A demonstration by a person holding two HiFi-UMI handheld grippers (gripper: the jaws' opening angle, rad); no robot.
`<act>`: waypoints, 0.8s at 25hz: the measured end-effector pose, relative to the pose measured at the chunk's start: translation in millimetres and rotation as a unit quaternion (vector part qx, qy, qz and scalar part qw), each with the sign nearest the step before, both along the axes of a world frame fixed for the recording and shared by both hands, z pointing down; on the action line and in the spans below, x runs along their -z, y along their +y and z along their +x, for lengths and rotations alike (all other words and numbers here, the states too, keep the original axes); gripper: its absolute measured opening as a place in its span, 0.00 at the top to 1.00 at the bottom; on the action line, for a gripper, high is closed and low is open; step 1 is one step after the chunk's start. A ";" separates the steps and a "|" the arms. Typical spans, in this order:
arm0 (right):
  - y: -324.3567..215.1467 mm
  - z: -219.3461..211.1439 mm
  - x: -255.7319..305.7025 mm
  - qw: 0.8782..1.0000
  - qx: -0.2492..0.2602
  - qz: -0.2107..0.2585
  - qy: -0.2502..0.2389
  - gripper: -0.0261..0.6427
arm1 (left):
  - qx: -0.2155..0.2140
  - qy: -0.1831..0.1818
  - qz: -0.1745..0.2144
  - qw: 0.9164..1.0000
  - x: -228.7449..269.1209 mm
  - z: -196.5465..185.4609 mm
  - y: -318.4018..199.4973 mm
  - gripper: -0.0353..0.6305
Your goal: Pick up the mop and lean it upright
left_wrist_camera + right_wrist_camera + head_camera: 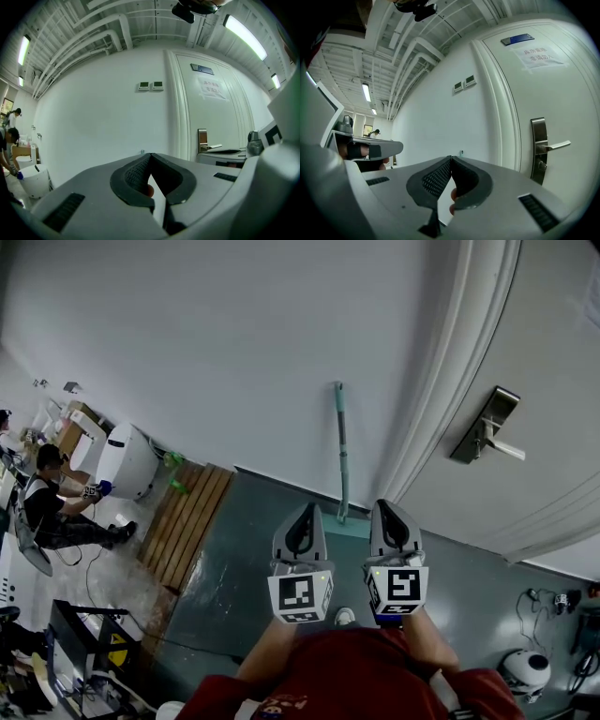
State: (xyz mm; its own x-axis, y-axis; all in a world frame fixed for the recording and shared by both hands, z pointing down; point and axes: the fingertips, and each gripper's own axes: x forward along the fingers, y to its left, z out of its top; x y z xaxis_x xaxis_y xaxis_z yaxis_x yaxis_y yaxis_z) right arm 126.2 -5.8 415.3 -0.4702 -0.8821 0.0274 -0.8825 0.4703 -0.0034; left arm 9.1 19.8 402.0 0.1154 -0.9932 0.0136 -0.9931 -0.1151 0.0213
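The mop (341,452) stands upright against the white wall just left of the door frame, its teal handle reaching up and its head on the floor. In the head view both grippers are held side by side close to the person's body, short of the mop's base. The left gripper (306,510) is shut with nothing in it, and so is the right gripper (388,505). Along the left gripper (150,155) the jaws meet, and the mop handle's tip (142,151) peeks above them. The right gripper (451,158) shows the same closed jaws, with the handle's tip (461,152) just beyond.
A white door with a metal lever handle (487,430) fills the right side. Wooden slats (187,521) lie on the floor at the left, beside a white rounded machine (127,460) and a crouching person (52,507). A white helmet (525,671) and cables lie at the lower right.
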 end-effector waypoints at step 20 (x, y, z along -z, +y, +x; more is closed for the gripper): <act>-163.3 -90.1 -10.9 0.997 -0.075 -0.016 0.020 0.93 | -0.063 -0.004 0.021 0.998 1.1 -92.4 -176.8 0.93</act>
State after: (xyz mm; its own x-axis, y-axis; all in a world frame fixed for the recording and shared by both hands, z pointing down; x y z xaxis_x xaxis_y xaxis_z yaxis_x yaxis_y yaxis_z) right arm 36.1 -169.1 426.1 -0.3311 -0.9408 0.0730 -0.9426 0.3333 0.0209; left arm -83.2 -156.9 400.9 0.2385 -0.9708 -0.0261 -0.9711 -0.2387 0.0052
